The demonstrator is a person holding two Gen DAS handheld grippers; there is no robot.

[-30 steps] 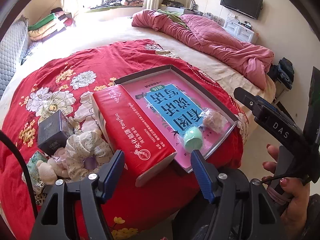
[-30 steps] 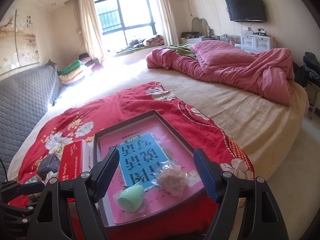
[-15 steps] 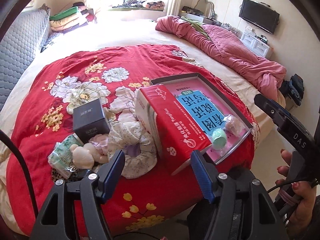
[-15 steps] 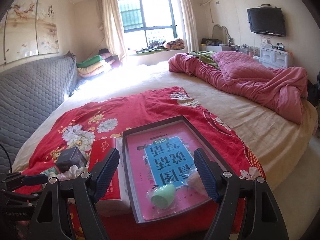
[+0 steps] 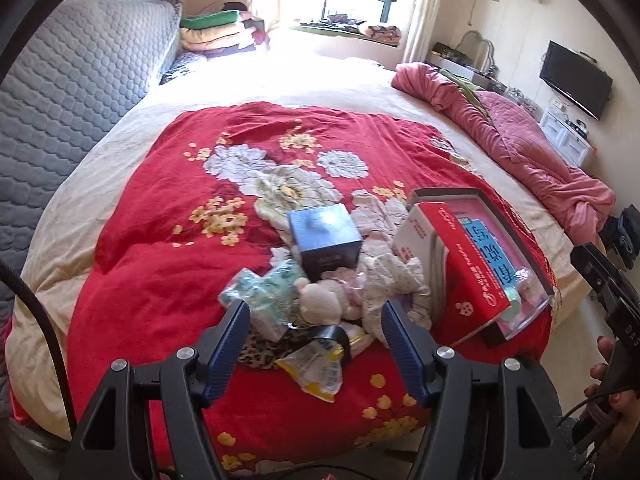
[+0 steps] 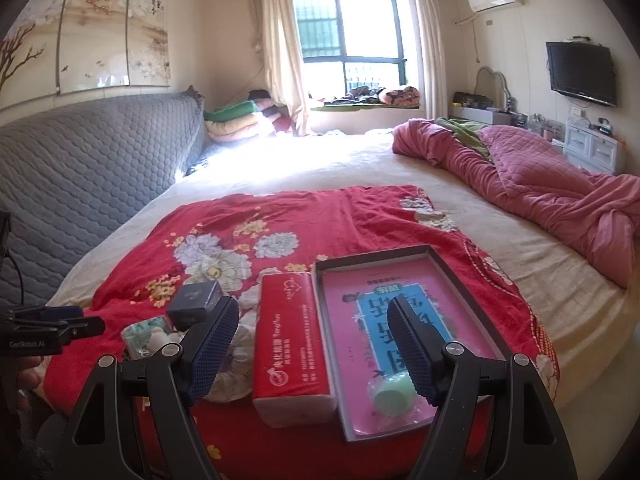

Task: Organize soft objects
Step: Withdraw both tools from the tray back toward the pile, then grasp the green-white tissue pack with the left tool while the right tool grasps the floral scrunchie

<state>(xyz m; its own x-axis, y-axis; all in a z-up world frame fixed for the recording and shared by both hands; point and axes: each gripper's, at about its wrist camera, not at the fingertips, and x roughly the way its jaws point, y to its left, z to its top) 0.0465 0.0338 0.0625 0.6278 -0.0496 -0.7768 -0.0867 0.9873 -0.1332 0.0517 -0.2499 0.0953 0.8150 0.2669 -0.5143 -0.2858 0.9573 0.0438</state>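
Left wrist view: fingers (image 5: pixel 315 334) wide open, empty, over plush toy (image 5: pixel 320 300); risk of snagging crinkly wrapper (image 5: pixel 316 368) beneath, dragging clutter.

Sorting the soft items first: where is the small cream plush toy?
In the left wrist view, the small cream plush toy lies centre, between the mint-patterned tissue packs and floral cloth.

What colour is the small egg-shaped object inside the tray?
The egg-shaped object is pale mint green, in clear wrapping. The right wrist view shows it best, in the tray.
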